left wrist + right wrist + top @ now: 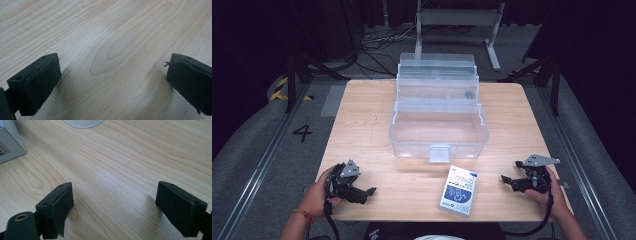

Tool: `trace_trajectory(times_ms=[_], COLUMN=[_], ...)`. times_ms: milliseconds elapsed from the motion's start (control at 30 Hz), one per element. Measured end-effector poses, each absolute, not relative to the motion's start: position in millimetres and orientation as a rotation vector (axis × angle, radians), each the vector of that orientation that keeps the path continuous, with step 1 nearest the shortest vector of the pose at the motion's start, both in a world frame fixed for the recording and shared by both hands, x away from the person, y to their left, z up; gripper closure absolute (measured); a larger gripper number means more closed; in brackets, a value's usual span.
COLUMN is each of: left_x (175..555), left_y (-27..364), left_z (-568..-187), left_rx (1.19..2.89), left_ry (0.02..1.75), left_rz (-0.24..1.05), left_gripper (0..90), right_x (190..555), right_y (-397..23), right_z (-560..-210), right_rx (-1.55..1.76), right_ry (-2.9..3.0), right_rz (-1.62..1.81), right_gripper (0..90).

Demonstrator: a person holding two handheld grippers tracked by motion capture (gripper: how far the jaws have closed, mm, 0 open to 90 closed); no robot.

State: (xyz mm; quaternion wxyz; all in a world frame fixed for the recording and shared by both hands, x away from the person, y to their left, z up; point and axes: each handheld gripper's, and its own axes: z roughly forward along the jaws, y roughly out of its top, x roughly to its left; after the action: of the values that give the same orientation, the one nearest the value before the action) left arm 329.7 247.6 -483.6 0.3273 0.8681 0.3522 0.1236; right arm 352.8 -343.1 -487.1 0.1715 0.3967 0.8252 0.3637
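Nothing has been handled so far. The small white-and-blue box (458, 190) lies flat near the front edge of the desk (362, 115), just before the clear plastic storage case (438, 131), which stands open and looks empty. The left gripper (368, 192) and the right gripper (507, 180) rest on either side of the box, jaws spread, holding nothing. Picking up the box and placing it in the case appears to remain.

Table (362, 125): pale wood-grain top, smooth, faint satin sheen. Storage box (438, 131): clear plastic, glossy, slightly frosted walls. Small carton (459, 190): printed card, white and blue, low gloss. Gripper pads (61, 206): matt black, rubber-like, edges rough and frayed. Gripper top plate (539, 160): grey metal, dull.
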Motion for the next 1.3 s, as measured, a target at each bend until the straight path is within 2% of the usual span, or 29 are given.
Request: trace_trajectory(times_ms=[267,533,600,733,933,1033,1133,1300], left_x=[341.1,328.7,327.3,324.9,323.7,323.3,317.8,312.8], left_y=[230.6,221.0,220.1,219.8,219.6,220.6,220.5,209.8], left_z=[-482.5,-481.1,-481.1,-482.4,-482.6,-482.7,-482.5,-482.4], left_rx=[2.283,2.26,2.262,2.243,2.239,2.249,2.298,2.327], left_ry=[0.934,0.936,0.932,0.946,0.955,0.916,0.766,0.695], left_rz=[0.327,0.339,0.349,0.361,0.351,0.344,0.288,0.249], left_gripper=[0.4,10.1,10.1,10.0,10.1,10.1,10.0,7.7], right_x=[352.6,358.2,355.0,350.1,349.4,347.3,345.8,348.8], right_y=[-341.1,-339.6,-330.5,-310.7,-279.8,-264.9,-254.6,-244.9], right_z=[-487.0,-478.2,-472.1,-463.4,-455.6,-456.0,-458.4,-457.5], right_rx=[1.146,1.135,1.073,1.028,0.941,0.892,0.852,0.83], right_ry=[2.328,2.418,2.444,2.492,2.519,2.545,2.551,2.546], right_rz=[1.025,0.917,0.871,0.889,0.899,0.906,0.912,0.913], right_gripper=[15.0,16.5,21.4,25.4,28.1,28.6,26.9,27.2])
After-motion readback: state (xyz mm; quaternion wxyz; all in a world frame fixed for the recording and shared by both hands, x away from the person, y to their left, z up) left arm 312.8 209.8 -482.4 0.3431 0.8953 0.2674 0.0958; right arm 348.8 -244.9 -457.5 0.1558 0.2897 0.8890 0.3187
